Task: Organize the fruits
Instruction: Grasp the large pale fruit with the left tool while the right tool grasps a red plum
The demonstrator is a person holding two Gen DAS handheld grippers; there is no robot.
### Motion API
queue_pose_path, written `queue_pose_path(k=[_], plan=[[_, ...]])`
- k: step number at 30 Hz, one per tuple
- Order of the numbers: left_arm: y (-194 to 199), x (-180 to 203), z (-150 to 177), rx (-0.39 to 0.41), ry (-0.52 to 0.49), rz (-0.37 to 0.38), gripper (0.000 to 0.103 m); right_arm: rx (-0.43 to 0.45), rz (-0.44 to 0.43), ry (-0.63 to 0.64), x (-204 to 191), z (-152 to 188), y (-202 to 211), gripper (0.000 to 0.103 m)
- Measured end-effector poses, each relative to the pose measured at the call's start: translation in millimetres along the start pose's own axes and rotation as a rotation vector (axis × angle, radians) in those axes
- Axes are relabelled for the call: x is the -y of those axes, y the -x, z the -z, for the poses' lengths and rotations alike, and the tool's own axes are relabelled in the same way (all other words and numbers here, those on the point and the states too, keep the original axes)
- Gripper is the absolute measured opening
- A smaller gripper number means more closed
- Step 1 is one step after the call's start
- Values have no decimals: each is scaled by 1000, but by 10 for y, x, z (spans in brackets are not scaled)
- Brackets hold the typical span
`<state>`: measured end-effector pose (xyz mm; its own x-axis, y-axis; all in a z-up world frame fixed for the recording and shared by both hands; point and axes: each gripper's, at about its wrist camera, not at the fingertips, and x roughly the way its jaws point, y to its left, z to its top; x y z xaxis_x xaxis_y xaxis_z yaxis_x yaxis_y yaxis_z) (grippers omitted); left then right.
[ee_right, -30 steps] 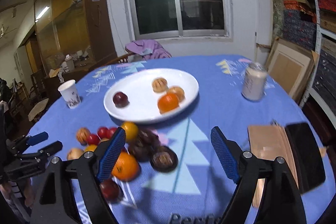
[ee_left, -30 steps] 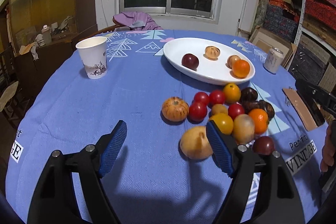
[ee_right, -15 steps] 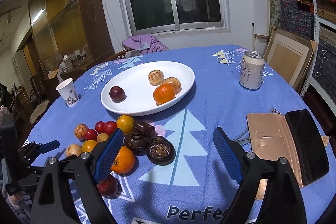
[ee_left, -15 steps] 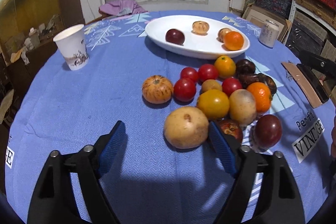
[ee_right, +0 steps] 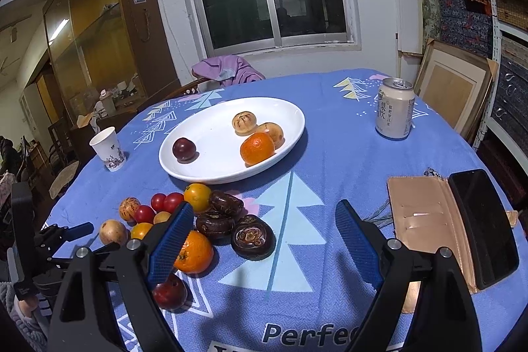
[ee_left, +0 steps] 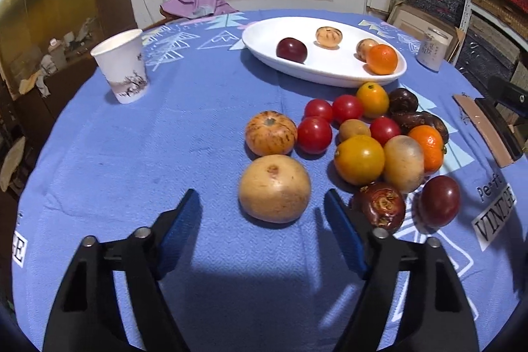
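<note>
A white oval plate (ee_left: 330,78) (ee_right: 184,174) at the far side of the table holds a dark plum (ee_left: 291,50), an orange (ee_left: 381,59) and two tan fruits. Nearer lies a pile of loose fruit: red tomatoes (ee_left: 314,134), a striped orange fruit (ee_left: 270,132), yellow and dark brown ones. A large tan round fruit (ee_left: 274,188) sits just ahead of my left gripper (ee_left: 260,192), between its fingertips. The jaws are closing and the pads stand clear of it. My right gripper (ee_right: 264,207) is open over the blue cloth beside the dark brown fruits (ee_right: 252,236), holding nothing.
A paper cup (ee_left: 122,68) stands at the left, a drink can (ee_right: 394,108) at the far right. A wallet case with a phone (ee_right: 455,220) lies by the right edge. A chair with purple cloth (ee_right: 227,71) is behind the table.
My left gripper has dipped and shifted right, so the tan fruit is now centred between its fingertips instead of behind the right finger. The jaws widened, then narrowed. The right gripper has kept still.
</note>
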<state>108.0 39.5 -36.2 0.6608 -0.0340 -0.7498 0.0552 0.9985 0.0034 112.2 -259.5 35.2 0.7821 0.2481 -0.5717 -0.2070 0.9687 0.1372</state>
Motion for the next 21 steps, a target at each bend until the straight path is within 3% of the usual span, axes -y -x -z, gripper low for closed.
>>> queue_pose_path(k=[3,9,11,17,21], plan=[[-86,-33,-10,-38,26,40,58,-5,2,2,-4,4,-8,89],[-130,-16,-65,-29,38,69,56,-26,9,20,-37,26,-67,89],[-155,4,-66,-40,31,76,50,-34,13,27,-49,37,-92,89],[-156,-19,-76,-38,46,76,46,-55,4,44,-100,88,-128,89],[-121,-90,-88,-16,70,24,46,-81,-49,85,-242,178,-100,89]])
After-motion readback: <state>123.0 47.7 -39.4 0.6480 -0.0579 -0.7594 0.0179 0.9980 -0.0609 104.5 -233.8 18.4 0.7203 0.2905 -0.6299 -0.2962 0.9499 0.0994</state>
